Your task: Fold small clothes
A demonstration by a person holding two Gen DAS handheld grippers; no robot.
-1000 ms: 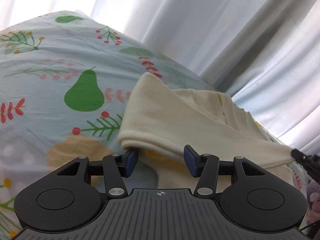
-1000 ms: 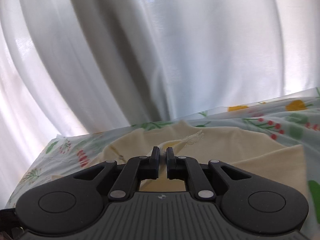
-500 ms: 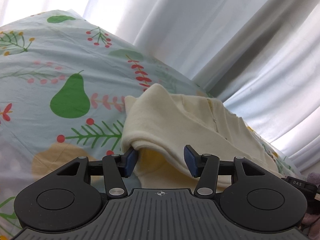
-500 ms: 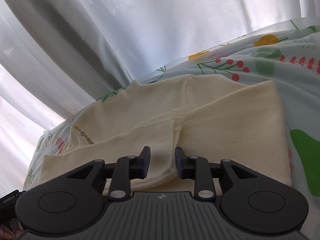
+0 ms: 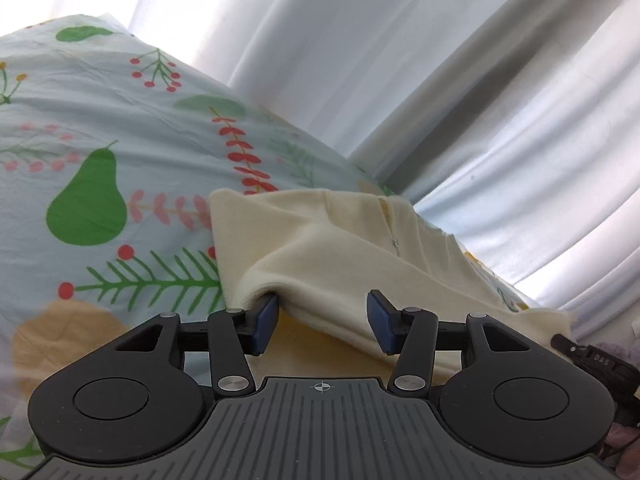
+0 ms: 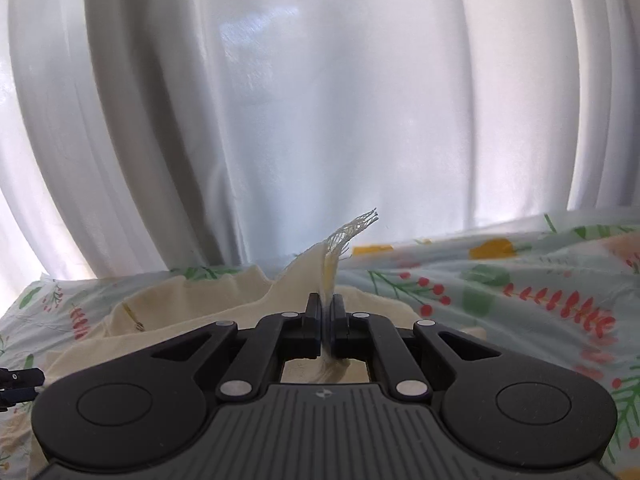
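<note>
A small cream garment lies partly folded on a patterned bedsheet. My left gripper is open, its left pad tucked under a raised fold of the cloth; the fold drapes between the jaws. My right gripper is shut on a pinched, frayed edge of the same garment, which stands up above the jaws. The rest of the cloth spreads to the left below it.
White curtains hang close behind the bed. The sheet's far edge meets the curtain. The other gripper's black tip shows at the right of the left wrist view, and at the far left of the right wrist view.
My right gripper opened over the cloth half a second ago, then closed on its frayed edge and lifted it. My left gripper stayed open under the fold, shifting slightly.
</note>
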